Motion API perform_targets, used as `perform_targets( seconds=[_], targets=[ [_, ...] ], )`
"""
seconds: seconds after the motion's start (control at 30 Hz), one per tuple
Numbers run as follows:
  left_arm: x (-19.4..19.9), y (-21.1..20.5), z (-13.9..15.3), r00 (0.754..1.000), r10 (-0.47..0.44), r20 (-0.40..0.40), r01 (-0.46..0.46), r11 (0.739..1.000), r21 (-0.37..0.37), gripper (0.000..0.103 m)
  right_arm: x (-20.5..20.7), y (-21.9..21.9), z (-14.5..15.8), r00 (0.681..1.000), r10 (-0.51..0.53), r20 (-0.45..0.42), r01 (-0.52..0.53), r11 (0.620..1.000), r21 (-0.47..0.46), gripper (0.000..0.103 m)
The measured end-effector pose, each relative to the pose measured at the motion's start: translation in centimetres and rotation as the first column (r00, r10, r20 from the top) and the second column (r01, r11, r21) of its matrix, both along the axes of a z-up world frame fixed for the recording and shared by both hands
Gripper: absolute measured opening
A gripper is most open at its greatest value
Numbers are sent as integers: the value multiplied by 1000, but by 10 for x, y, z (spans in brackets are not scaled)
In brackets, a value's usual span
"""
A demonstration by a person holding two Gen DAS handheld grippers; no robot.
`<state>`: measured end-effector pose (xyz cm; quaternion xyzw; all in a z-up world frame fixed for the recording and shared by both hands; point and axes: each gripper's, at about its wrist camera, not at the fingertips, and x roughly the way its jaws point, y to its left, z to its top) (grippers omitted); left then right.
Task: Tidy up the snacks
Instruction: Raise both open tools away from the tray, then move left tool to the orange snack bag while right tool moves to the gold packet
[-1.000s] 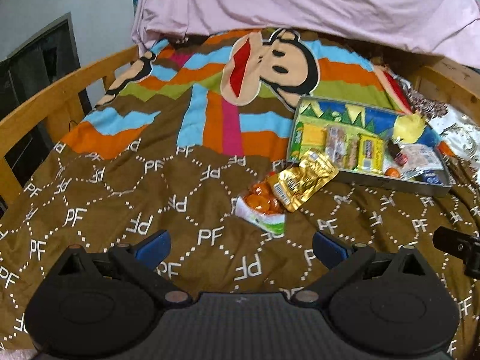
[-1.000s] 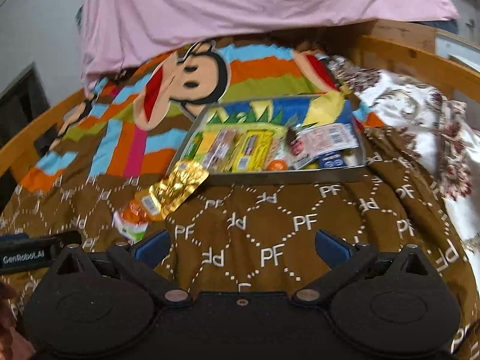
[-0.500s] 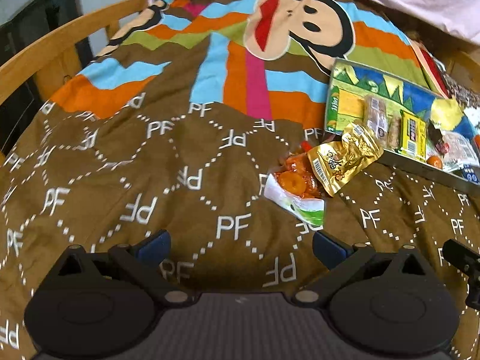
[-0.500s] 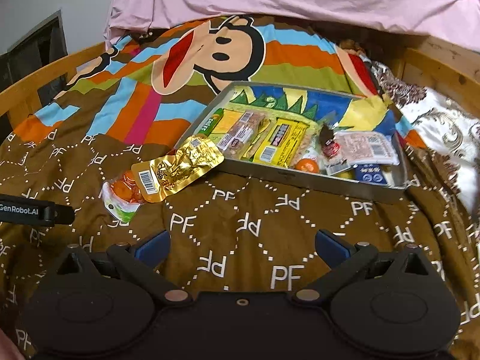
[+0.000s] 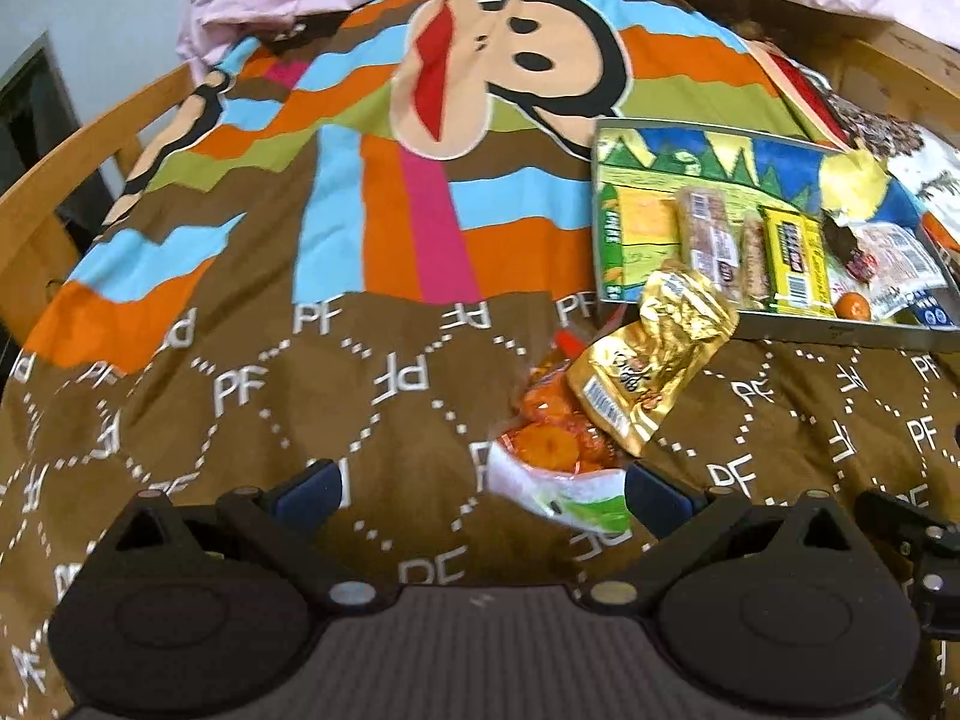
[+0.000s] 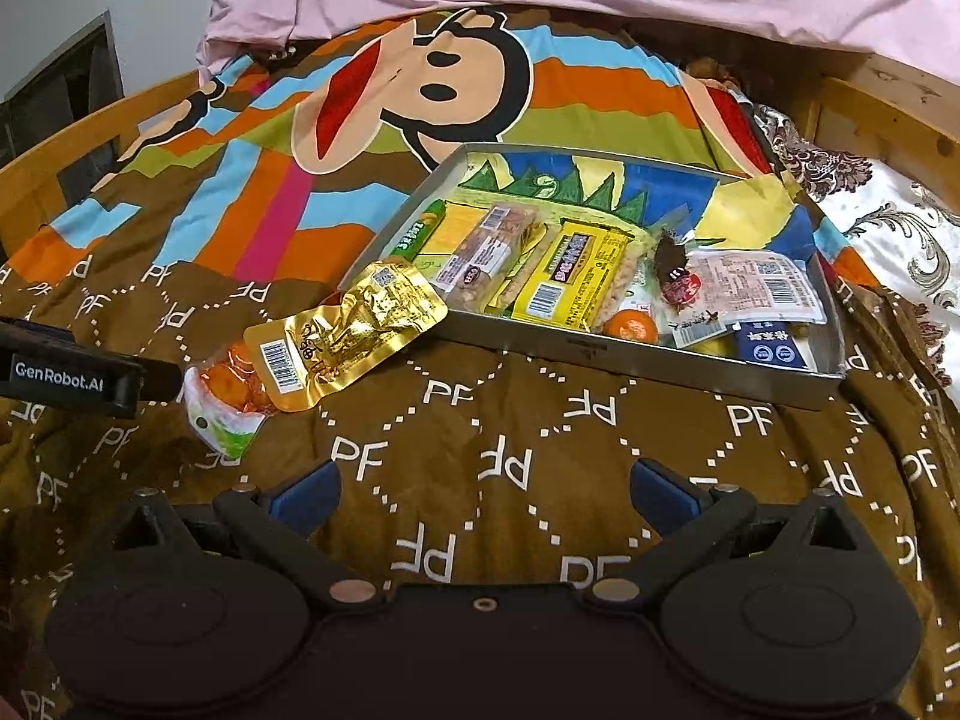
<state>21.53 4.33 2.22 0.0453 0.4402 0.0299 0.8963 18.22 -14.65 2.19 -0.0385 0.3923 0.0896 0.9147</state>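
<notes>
Left gripper [image 5: 480,489], jaws spread wide, hovers over the bed with the orange snack bag [image 5: 555,459] just ahead between its fingertips; right gripper [image 6: 483,489] gapes, empty, near the tray [image 6: 600,354].

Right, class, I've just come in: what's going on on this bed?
A person with two handheld grippers is tidying snacks into a metal tray on the blanket. Both grippers are open and empty. The left gripper is down by the orange snack bag, which lies outside the tray, partly under a gold pouch. The right gripper hovers over bare blanket.
</notes>
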Motion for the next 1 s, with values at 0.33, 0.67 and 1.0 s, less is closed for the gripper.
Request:
perform_targets(
  seconds=[0.33,0.67,1.0],
  targets=[
    [9,-2,-15,1000,-20,-23,21,999,30,103,25,7,-16,999,-21,-29,20,998,-56,102],
    [14,-1,-27,999,-43,24,42,997,58,103,50,-5,-23,988,-117,-102,118,993,2,102],
    [21,9,-37,999,-47,21,48,999,-18,103,91,28,-9,988,-79,-131,89,994,69,102]
  ],
)
